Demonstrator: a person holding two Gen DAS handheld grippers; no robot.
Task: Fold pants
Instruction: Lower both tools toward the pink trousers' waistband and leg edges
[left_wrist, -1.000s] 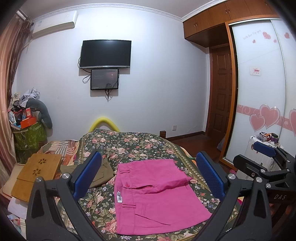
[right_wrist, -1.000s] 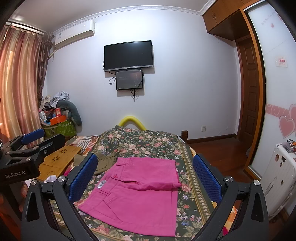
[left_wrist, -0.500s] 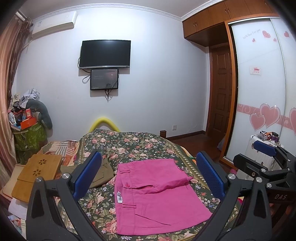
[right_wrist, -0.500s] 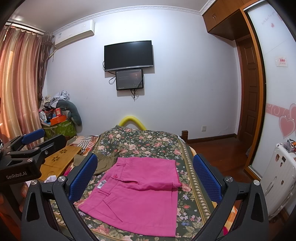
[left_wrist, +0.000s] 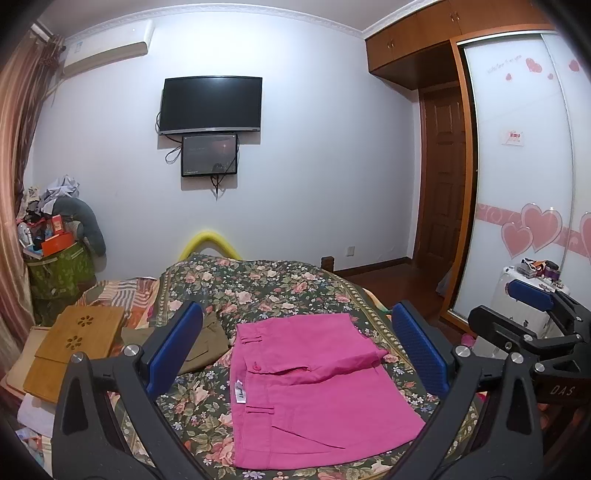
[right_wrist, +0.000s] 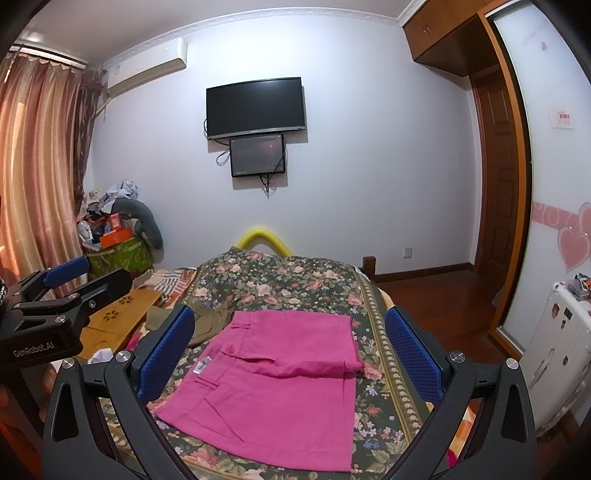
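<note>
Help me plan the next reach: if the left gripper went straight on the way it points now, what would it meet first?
Probably the far wall, about under the small wall-mounted screen. The open left gripper looks level across the room, so the folded pink cotton pants on the floral bedspread lie below its line; depth is unclear.

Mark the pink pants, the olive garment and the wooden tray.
pink pants (left_wrist: 314, 417), left wrist view, lower folded panel
olive garment (left_wrist: 207, 343), left wrist view, visible middle
wooden tray (left_wrist: 74, 350), left wrist view, top surface
</note>
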